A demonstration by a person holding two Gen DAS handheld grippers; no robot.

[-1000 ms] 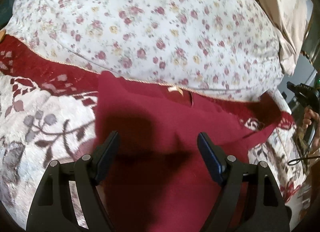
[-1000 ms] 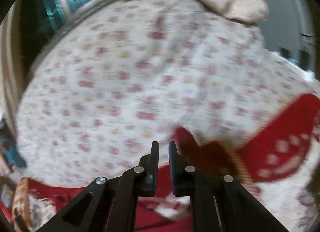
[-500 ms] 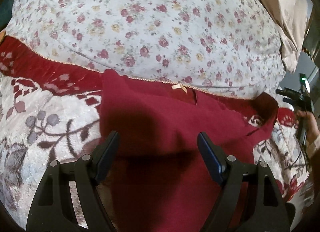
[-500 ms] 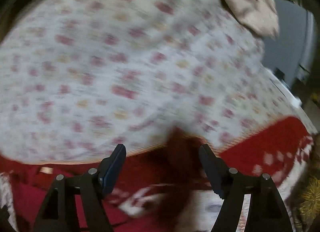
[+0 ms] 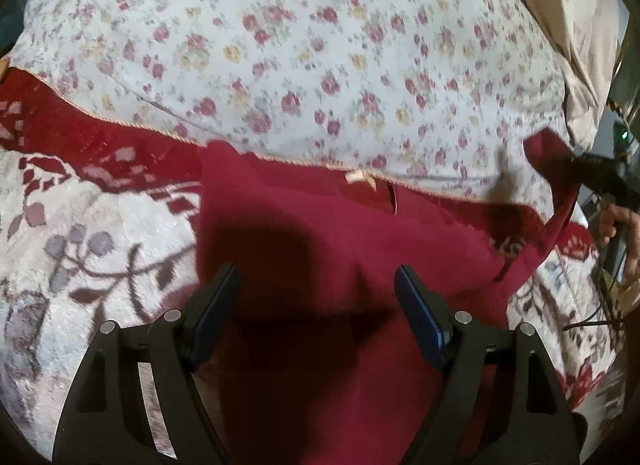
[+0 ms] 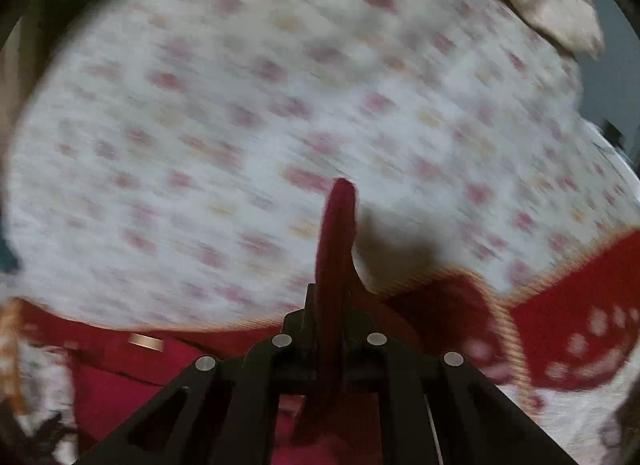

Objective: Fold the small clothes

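Garment: red shirt [image 5: 320, 249] lies on the bed, lower centre of the left wrist view, neck label toward the flowered sheet [image 5: 320, 45].
Fold progress: early, by my reading. Body lies mostly spread; one fold ridge crosses it low in the frame. Right sleeve is lifted, not yet laid over.
Right gripper [image 6: 330, 297]: jaws closed tight on a strip of the red cloth, which stands up between them in the right wrist view.
Left gripper [image 5: 316, 293]: jaws wide apart, hovering over the shirt body, nothing between the pads.
Edges: shirt's top edge sits at the sheet's corded hem; left edge lies on the patterned blanket [image 5: 80, 225].
Open room: blanket bare at left; sheet bare above. A hand [image 5: 618, 221] and cable crowd the right edge.
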